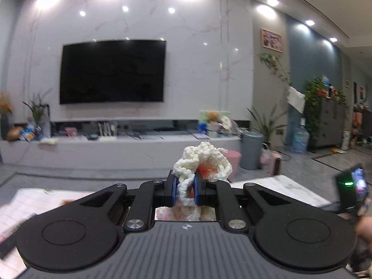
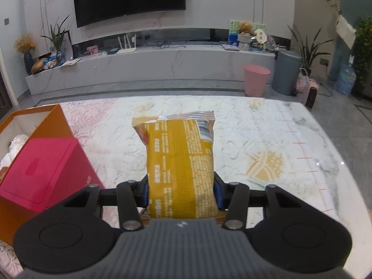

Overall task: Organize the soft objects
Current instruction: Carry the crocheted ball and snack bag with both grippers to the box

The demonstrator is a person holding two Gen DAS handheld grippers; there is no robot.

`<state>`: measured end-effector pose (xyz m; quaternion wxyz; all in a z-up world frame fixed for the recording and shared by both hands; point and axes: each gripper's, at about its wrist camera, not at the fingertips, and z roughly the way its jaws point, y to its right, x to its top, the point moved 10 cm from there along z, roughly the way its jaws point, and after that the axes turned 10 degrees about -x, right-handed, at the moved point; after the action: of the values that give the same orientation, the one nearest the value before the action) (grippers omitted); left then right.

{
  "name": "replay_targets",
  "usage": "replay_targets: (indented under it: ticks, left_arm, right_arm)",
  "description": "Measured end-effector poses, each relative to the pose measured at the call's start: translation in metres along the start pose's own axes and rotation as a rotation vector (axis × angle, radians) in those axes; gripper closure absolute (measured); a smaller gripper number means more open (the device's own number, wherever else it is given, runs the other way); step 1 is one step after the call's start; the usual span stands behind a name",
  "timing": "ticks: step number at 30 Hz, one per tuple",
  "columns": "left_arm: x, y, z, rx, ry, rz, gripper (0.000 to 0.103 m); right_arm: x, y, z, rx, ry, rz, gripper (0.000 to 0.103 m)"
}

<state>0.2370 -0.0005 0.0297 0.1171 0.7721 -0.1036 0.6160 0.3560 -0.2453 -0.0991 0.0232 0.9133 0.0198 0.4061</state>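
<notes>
**A:** While I've got both views up — my left gripper (image 1: 185, 187) is clenched on the knitted white toy (image 1: 201, 162). Blue fingers (image 1: 174, 190) pinch a thin strand low down; the bulk of the yarn bunches above and past the fingertips, some hangs below between the arms. Orange-pink patch shows in the middle of it. It's raised, with the TV (image 1: 112, 71) and the TV console (image 1: 121, 150) behind it.

**B:** And your right?

**A:** My right gripper (image 2: 181, 193) is grasping the yellow snack bag (image 2: 180, 160). Fingers (image 2: 218, 194) press on its two long edges near the lower end, so most of the bag sticks forward beyond the tips, crimped seal farthest away, barcode at upper right. Back side with print faces my camera.

**B:** Is the bag touching anything?

**A:** Cannot tell. It's over the desk (image 2: 267, 134), white patterned cover, roughly mid-desk.

**B:** Containers?

**A:** Orange box (image 2: 50, 121) at the desk's left edge, open top, something white and soft inside it (image 2: 17, 143). Pink box (image 2: 41, 171) sits against its near side, touching. Bag is to the right of both, apart from them.

**B:** Anything else?

**A:** Pink bin (image 2: 255, 80) and grey bin (image 2: 287, 72) on the floor beyond the desk. Left view is motion-blurred at the edges, bottom corners unreadable.
</notes>
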Motion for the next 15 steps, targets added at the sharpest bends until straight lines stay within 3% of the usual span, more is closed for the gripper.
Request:
replay_targets:
  ticks: [4,9,15]
  left_arm:
    - [0.002,-0.046,-0.003,0.035,0.029,0.006,0.087]
    - [0.006,-0.093,-0.013,0.127,0.115,0.007,0.087]
    - [-0.016,-0.140,0.002,0.199,0.141,-0.113,0.087]
  right_arm:
    - [-0.010,-0.009,0.007,0.117,-0.060,0.116,0.054]
    - [-0.008,-0.022,0.002,0.105,-0.030,0.075,0.054]
    - [0.032,-0.047,-0.033,0.112,0.064,0.084,0.054]
